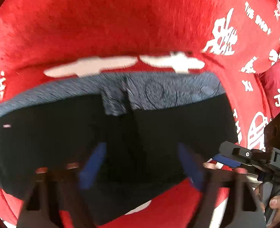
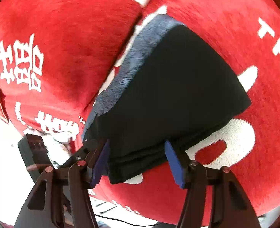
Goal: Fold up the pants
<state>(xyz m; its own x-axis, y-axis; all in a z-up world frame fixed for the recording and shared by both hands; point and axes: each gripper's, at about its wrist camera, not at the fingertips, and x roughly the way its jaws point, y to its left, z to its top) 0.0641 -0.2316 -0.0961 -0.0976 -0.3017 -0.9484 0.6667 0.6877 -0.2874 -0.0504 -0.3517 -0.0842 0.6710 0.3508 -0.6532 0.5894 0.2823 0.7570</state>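
Folded black pants [image 1: 64,133] with a grey-blue waistband [image 1: 159,91] lie on a red plush blanket [image 1: 121,19]. My left gripper [image 1: 141,167] points down over the near part of the black cloth. Its blue pads [image 1: 92,167] stand apart and blurred, with the cloth under them. In the right wrist view the pants [image 2: 178,85] show as a stack of layers. My right gripper [image 2: 138,163] is at the stack's near edge, its pads [image 2: 175,163] spread to either side and pinching nothing. The left gripper [image 2: 83,152] sits at the stack's left corner. The right gripper [image 1: 227,157] reaches in from the right.
The red blanket [image 2: 64,38] carries white characters and letters and bulges like a cushion behind the pants. A hand [image 1: 277,205] grips the right tool's handle. A thin dark cable [image 2: 121,221] runs along a pale surface below the blanket's front edge.
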